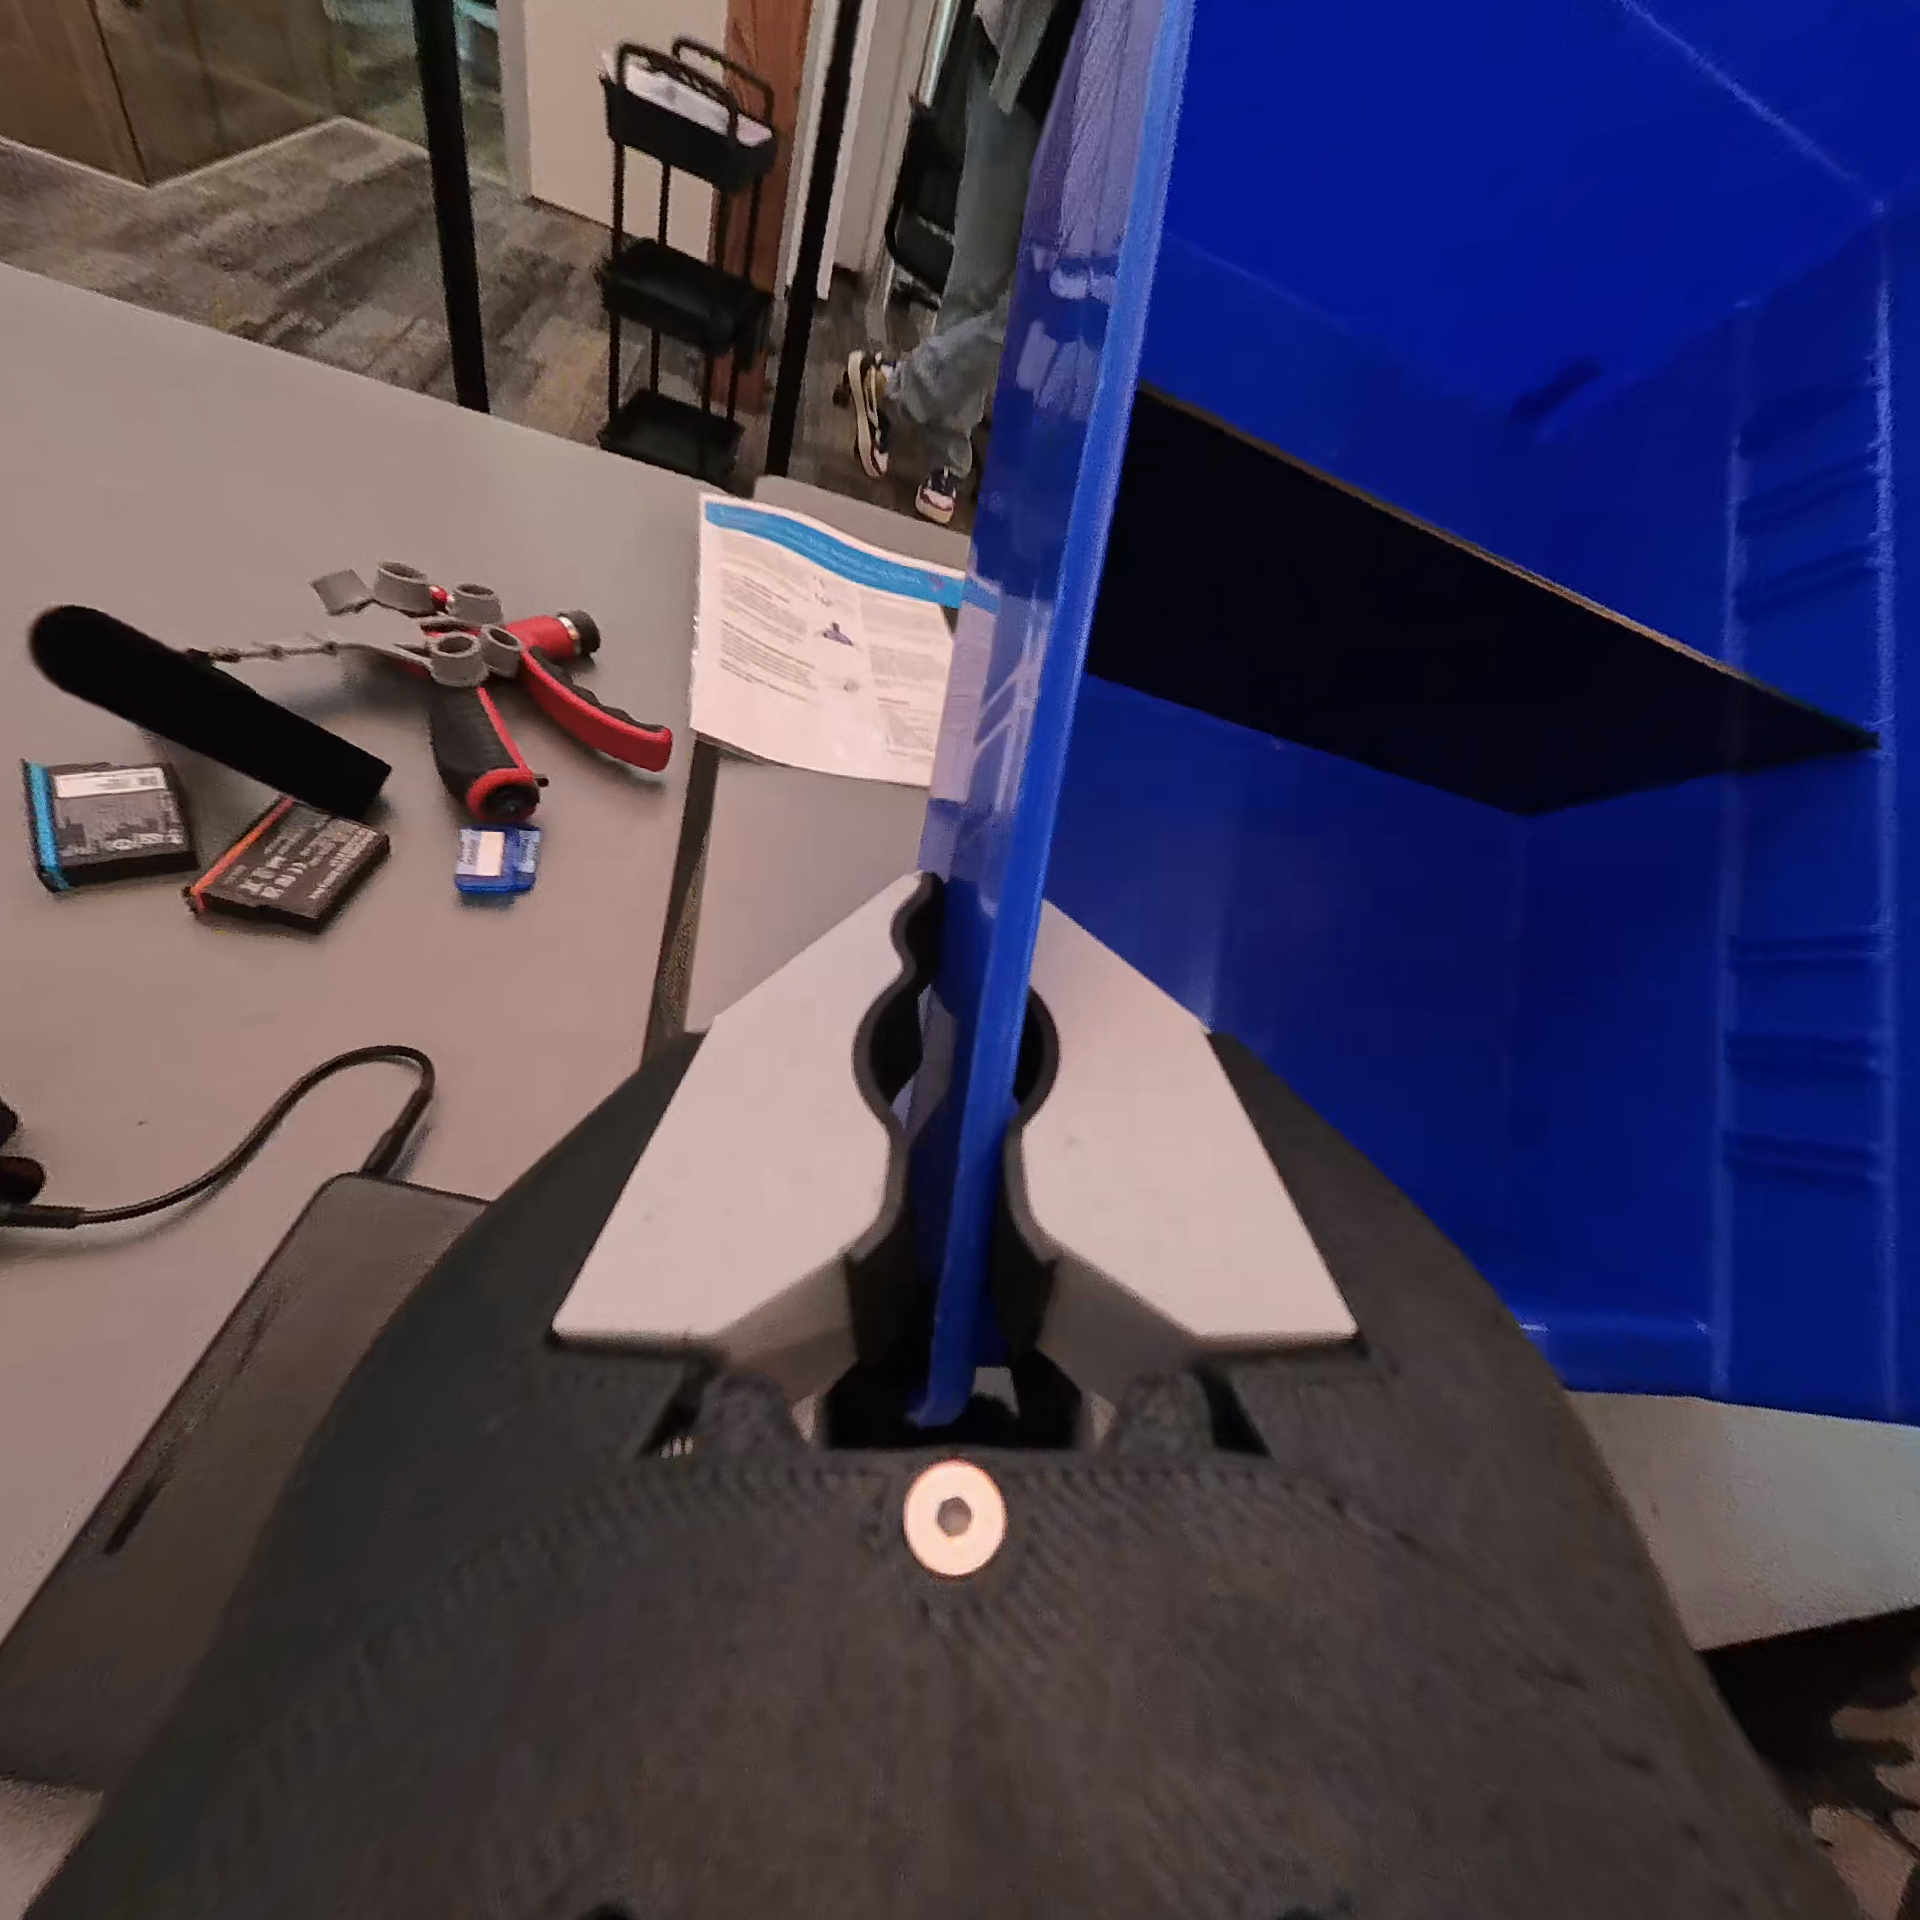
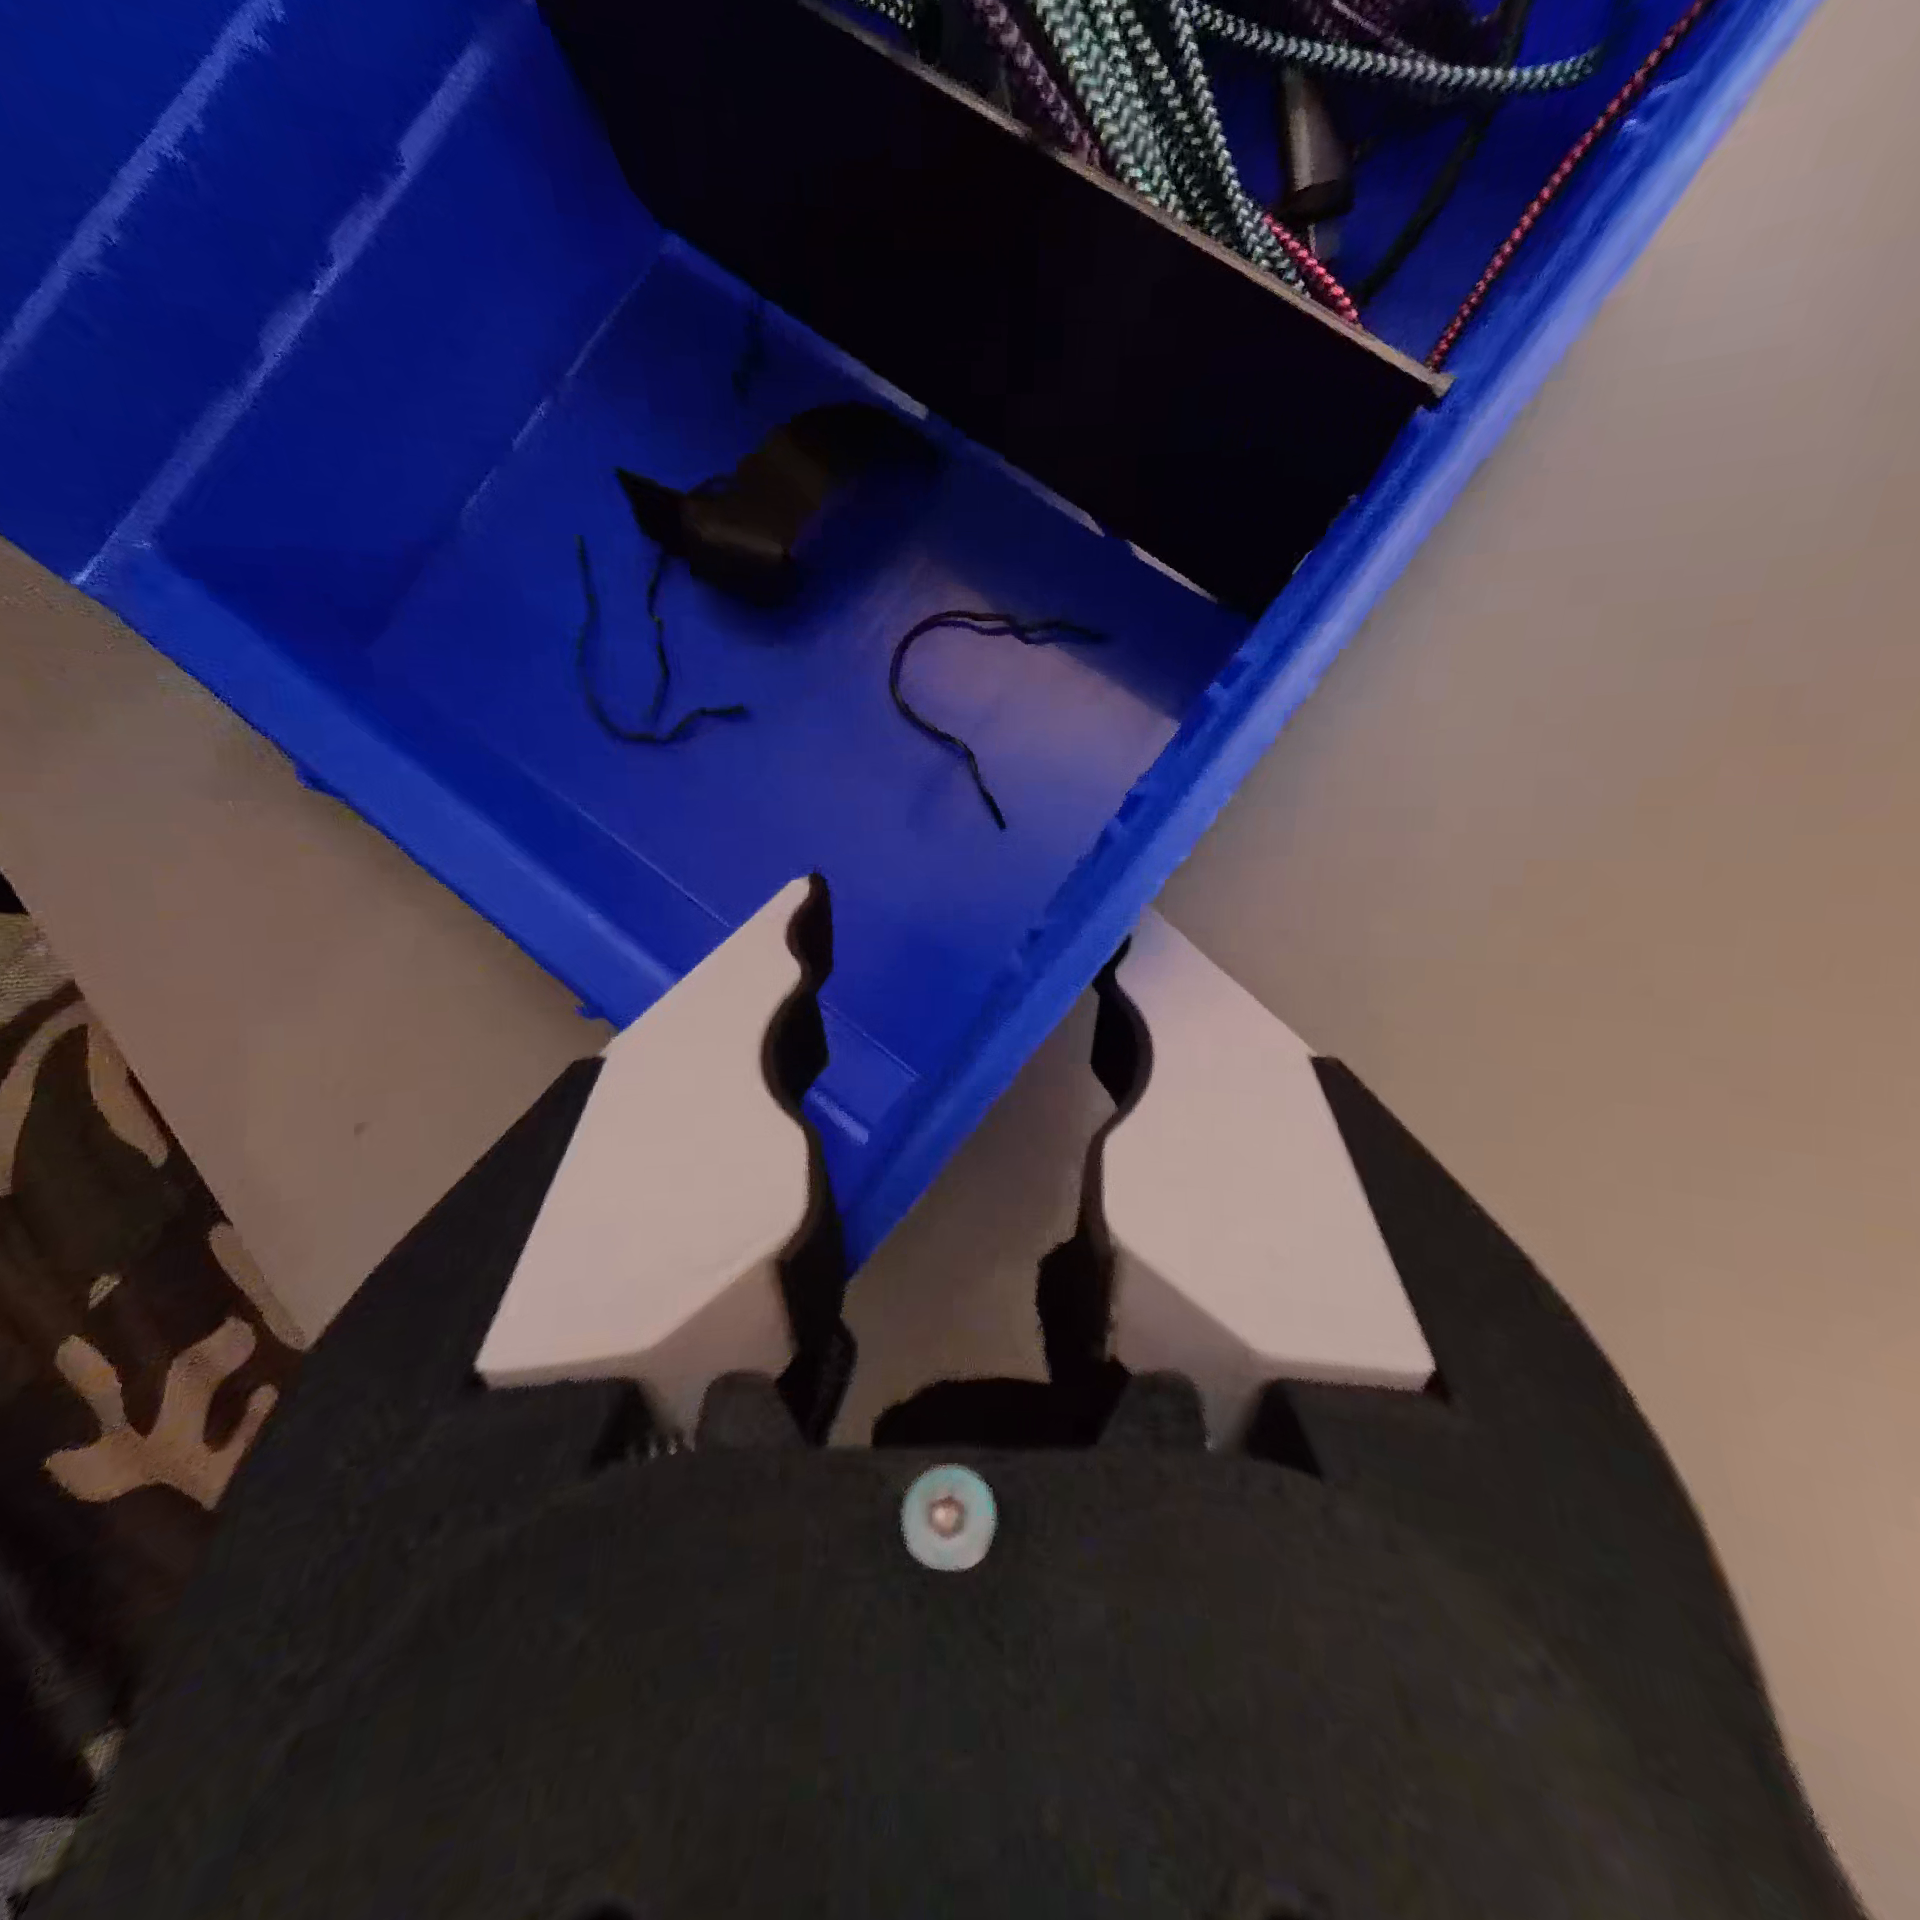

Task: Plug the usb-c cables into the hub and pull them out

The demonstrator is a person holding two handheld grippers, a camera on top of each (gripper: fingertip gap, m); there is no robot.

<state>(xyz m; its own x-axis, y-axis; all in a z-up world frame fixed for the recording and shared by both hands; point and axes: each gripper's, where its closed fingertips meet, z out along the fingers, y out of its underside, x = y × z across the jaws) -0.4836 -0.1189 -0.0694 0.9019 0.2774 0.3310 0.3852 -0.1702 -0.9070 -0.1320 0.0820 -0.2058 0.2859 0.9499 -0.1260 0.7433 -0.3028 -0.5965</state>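
In my left hand, my left tongs point(image 1: 971, 914) are clamped on the side wall of a blue bin point(image 1: 1049, 623), which runs up the middle of the left wrist view as a thin blue edge between the grey fingers point(image 1: 748, 1143). A black divider point(image 1: 1455, 644) crosses the bin at right centre of that view.

My right tongs point(image 2: 966, 925) are spread apart and hold nothing. They hover over the near corner of the bin, one finger inside the rim, the other outside over the table point(image 2: 1610, 935). In the lower compartment, centre of the right wrist view, lie only a small black scrap point(image 2: 748, 509) and loose threads point(image 2: 966, 675). The cables point(image 2: 1174, 114), braided and tangled, sit beyond the divider at the top of that view.

The hub point(image 1: 229, 1382), I judge, is the dark flat box at the lower left of the left wrist view, with a thin black lead point(image 1: 312, 1112) running to it.

I take the step to be fetching a cable. To do it well I would keep my left grip firm so the bin stays put, lift my right tongs past the divider, and take one cable near its plug, not mid-tangle, so the others stay behind.
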